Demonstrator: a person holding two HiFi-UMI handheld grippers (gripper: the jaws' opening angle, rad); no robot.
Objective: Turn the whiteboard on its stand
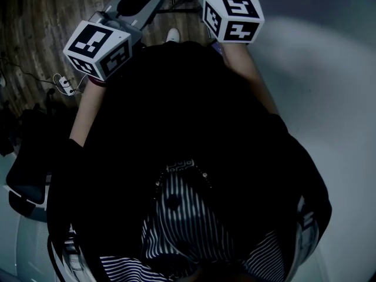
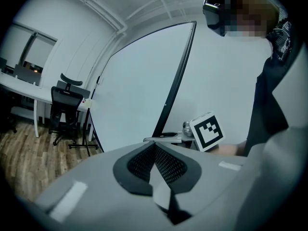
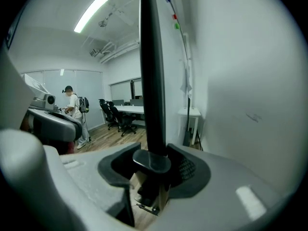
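right gripper [image 3: 153, 166] jaws well apart, clamped on the black edge frame [image 3: 151, 81] of the large white whiteboard [image 2: 139, 90]. left gripper [image 2: 155, 149] jaws closed together, holding nothing, near the board.

From the head, looking steeply down over the person [image 1: 188, 128] onto wooden floor [image 1: 35, 28], both marker cubes close under the lens. On the left gripper [image 2: 154, 150], facing along its jaws at the whiteboard [image 2: 139, 90], obliquely, a short way off. On the right gripper [image 3: 154, 165], hard up against that same dark frame. Shared by both gripper views: the board's edge. Shared by head and left gripper views: the right cube.
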